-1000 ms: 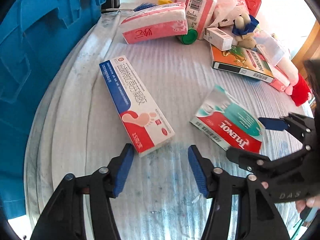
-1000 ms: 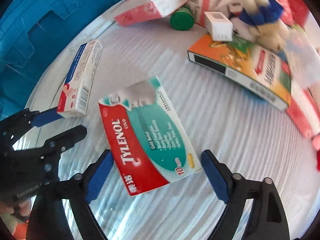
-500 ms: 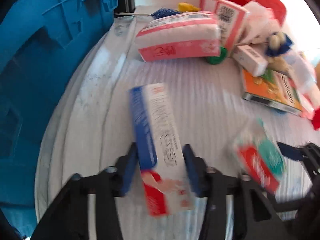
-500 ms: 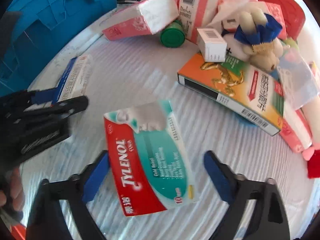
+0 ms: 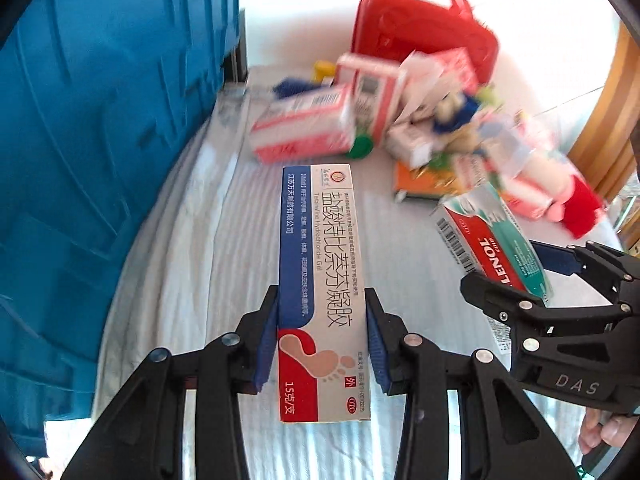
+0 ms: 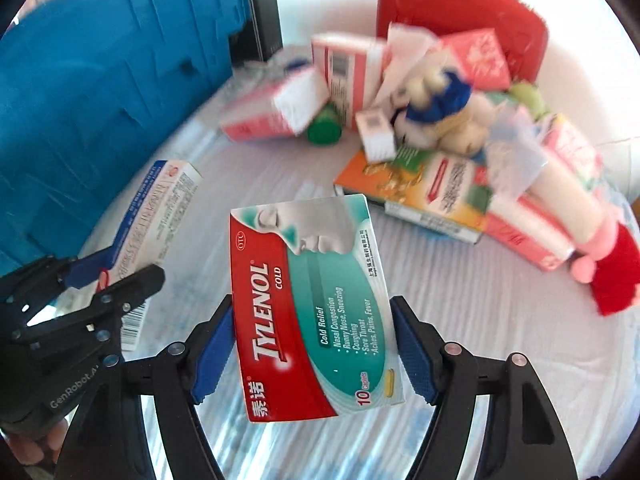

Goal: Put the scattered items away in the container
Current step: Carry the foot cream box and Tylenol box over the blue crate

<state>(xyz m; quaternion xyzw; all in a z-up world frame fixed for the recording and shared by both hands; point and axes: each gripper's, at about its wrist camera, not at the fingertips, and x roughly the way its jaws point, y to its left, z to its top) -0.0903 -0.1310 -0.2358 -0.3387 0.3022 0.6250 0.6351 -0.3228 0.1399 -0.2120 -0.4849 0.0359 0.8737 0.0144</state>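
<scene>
My left gripper (image 5: 322,304) is shut on a long white, blue and red gel box (image 5: 320,240), pads pressing its long sides, and holds it above the white table cover. My right gripper (image 6: 312,320) is shut on a red and teal Tylenol Cold box (image 6: 312,288), also raised off the table. In the left wrist view the right gripper (image 5: 520,276) with the Tylenol box (image 5: 496,240) is at the right. The right wrist view has the left gripper (image 6: 120,272) and the gel box (image 6: 160,208) at the left. The blue container (image 5: 100,140) stands along the left side.
A pile of items lies at the back right: pink tissue packs (image 5: 304,132), a green cap (image 6: 324,130), an orange box (image 6: 420,184), a plush toy (image 6: 440,96) and a red bag (image 5: 424,28). The white table cover (image 5: 208,240) is bare below the grippers.
Both grippers went from open around their boxes on the table to shut on them, then rose with the boxes. The pile at the back now sits lower and further off.
</scene>
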